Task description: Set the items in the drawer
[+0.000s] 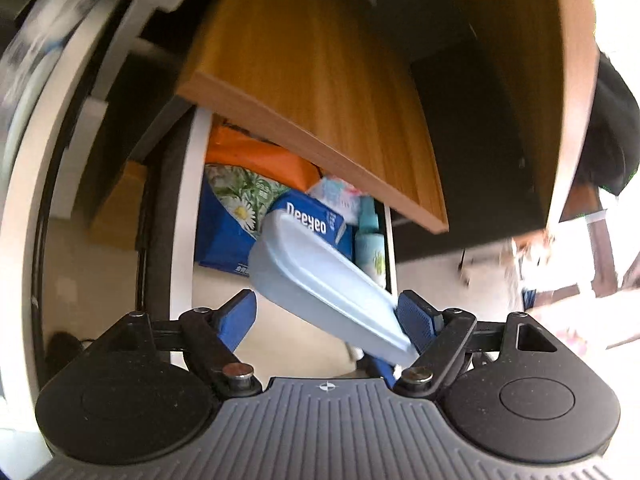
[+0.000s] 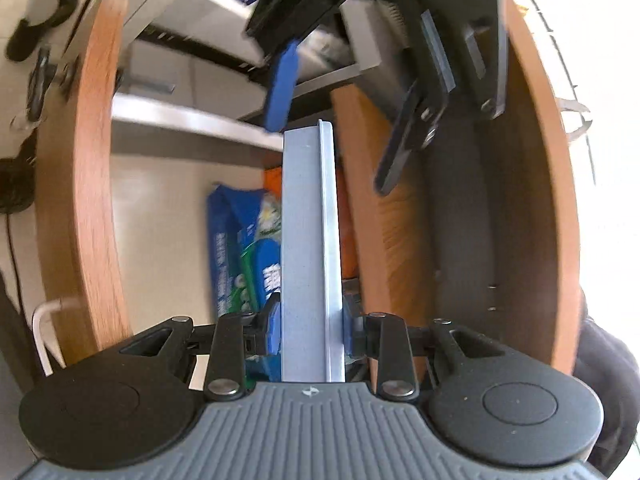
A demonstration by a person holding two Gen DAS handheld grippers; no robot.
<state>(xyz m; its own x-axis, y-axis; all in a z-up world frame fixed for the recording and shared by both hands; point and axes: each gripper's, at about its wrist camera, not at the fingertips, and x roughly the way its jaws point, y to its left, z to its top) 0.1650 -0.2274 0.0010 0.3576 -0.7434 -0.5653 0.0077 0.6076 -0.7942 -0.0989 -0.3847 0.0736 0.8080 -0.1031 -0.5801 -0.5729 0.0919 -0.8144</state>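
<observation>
Drawer (image 1: 188, 208) lies open under the wooden desktop (image 1: 320, 92), crowded with packets. Left gripper (image 1: 326, 316) stands spread, the pale blue box (image 1: 320, 280) touching only one pad — right gripper (image 2: 310, 320) clamps it edge-on, mid-handover. Next: lower it into a free gap.

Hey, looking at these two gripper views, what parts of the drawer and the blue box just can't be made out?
- Left wrist view: the back of the drawer is hidden under the wooden panel.
- Left wrist view: the near end of the pale blue box is cut off behind the right gripper.
- Right wrist view: the packets in the drawer are blurred, and the box hides part of them.
- Right wrist view: the left gripper is blurred.
</observation>
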